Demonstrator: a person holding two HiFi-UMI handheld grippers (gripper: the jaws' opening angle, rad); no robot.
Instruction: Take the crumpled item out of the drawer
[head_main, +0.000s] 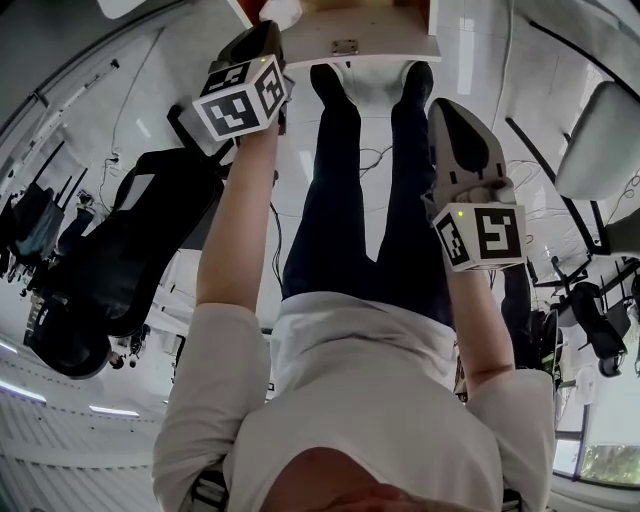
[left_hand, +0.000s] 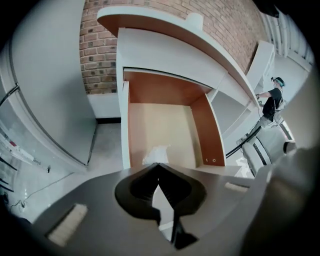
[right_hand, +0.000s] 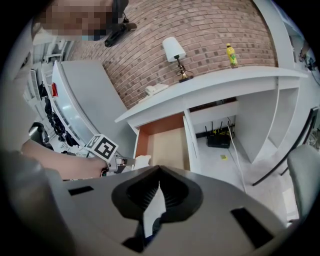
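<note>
White crumpled item (left_hand: 156, 154), orange-walled drawer (left_hand: 207, 125), red-brown brick wall (left_hand: 100, 55)

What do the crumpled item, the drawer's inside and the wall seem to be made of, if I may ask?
The crumpled item: probably white paper or tissue, matte, jagged outline. The drawer inside: wood-look board, smooth, pale bottom, reddish-brown sides. The wall: bare red-brown brick, mortar lines visible.

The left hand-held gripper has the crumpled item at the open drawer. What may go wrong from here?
The left hand-held gripper pinches the crumpled item only at its jaw tips, so the item may slip and drop back into the drawer.
</note>
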